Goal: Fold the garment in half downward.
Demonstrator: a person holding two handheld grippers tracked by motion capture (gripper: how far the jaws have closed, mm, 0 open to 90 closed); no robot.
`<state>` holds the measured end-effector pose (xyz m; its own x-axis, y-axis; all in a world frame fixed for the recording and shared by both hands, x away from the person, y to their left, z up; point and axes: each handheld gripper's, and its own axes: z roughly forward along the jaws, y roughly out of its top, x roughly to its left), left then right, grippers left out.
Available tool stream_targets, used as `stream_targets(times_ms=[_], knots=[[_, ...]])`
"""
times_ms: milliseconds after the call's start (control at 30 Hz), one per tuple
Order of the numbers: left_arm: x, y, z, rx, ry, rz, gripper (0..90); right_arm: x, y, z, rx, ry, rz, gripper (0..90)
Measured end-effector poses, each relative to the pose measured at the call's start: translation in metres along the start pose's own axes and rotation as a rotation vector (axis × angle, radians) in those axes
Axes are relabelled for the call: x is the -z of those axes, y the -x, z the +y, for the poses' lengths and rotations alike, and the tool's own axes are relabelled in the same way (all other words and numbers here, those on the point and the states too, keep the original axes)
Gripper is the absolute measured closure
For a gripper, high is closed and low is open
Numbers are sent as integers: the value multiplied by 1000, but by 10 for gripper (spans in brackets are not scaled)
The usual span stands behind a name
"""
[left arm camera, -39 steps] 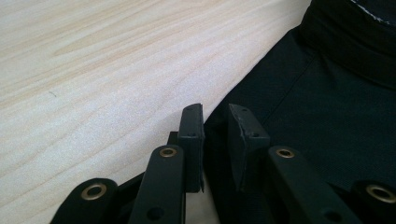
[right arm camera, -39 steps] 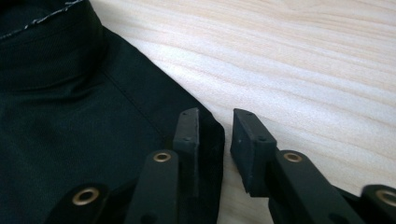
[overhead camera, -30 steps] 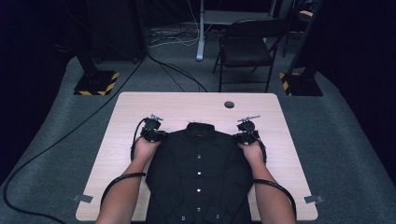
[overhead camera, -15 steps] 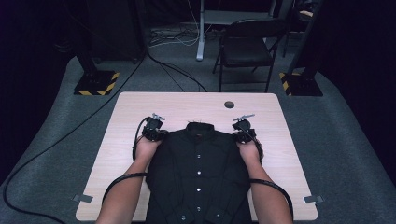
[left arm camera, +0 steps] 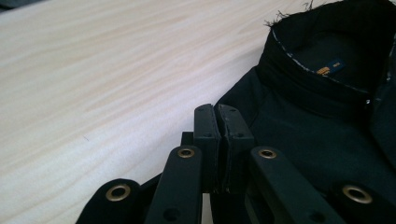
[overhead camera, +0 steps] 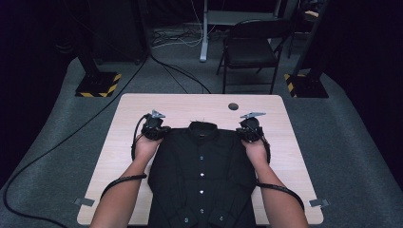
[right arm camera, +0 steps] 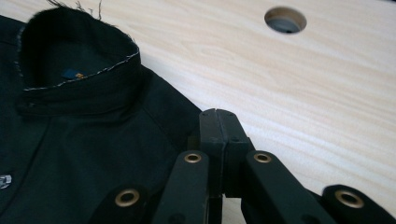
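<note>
A black button-up shirt (overhead camera: 202,175) lies front up on the light wooden table (overhead camera: 190,104), collar (overhead camera: 203,128) at the far end. My left gripper (overhead camera: 158,131) sits at the shirt's left shoulder. In the left gripper view its jaws (left arm camera: 217,108) are pressed together at the shoulder edge of the shirt (left arm camera: 303,135), pinching the fabric. My right gripper (overhead camera: 247,133) sits at the other shoulder. Its jaws (right arm camera: 218,112) are likewise closed on the edge of the shirt (right arm camera: 84,154). The lower hem runs out of the high view at the bottom.
A round cable hole (overhead camera: 233,106) is in the table beyond the right gripper, also seen as a hole (right arm camera: 285,19) in the right gripper view. Bare wood lies either side of the shirt. A folding chair (overhead camera: 252,47) and floor cables stand behind the table.
Both grippers have risen a little at the shirt's shoulders and drawn slightly inward. The shirt still lies spread in the same place.
</note>
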<state>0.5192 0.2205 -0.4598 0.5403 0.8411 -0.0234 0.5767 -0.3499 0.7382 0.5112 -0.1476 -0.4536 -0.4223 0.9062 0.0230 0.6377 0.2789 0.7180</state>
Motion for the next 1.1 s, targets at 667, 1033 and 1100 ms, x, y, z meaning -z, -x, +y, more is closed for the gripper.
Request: stream_targets(times_ms=[667,1033,1100], knots=[[36,0,29,-20,112,-24,860,49,12,24,9,126,68,900],[63,-2,53,-44,202,0,860,73,3,44,25,239,54,900],[67,-3,55,-45,218,8,860,77,1,48,29,262,56,900]])
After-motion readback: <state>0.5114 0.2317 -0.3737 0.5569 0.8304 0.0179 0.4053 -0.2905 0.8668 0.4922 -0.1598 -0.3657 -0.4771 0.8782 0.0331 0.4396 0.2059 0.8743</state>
